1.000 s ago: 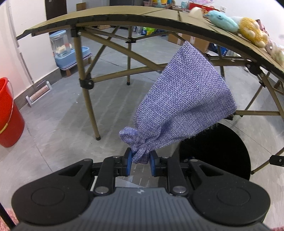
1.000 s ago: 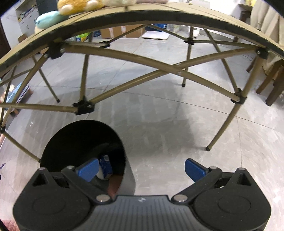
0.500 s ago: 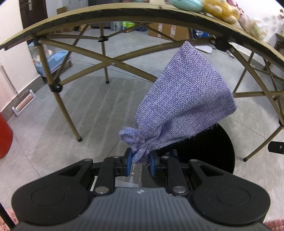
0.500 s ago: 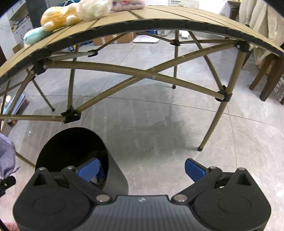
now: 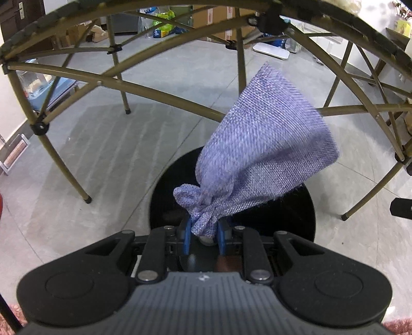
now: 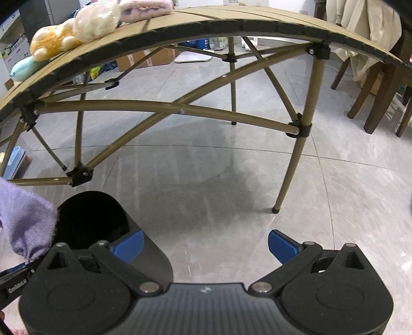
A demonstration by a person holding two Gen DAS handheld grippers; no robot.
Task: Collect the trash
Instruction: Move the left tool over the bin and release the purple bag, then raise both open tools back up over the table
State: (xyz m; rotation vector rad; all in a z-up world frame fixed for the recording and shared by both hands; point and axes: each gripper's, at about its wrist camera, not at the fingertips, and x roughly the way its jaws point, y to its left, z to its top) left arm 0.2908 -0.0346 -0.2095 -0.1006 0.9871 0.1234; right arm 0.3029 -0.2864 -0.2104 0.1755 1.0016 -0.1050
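Only on the right wrist view do plush toys [image 6: 77,31] appear.

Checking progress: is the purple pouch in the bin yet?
Not yet. The pouch is held above the black bin, its tied neck pinched in the left gripper.

Probably a home: tiled floor [image 6: 206,167], plush toys [image 6: 77,28], wooden chairs [image 6: 373,90].

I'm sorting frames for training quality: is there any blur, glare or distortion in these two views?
Left wrist: the pouch is slightly motion-blurred, the fisheye bows the table frame, and the bin interior is black. Right wrist: sharp, with soft streaky glare on the floor and a curved table edge.
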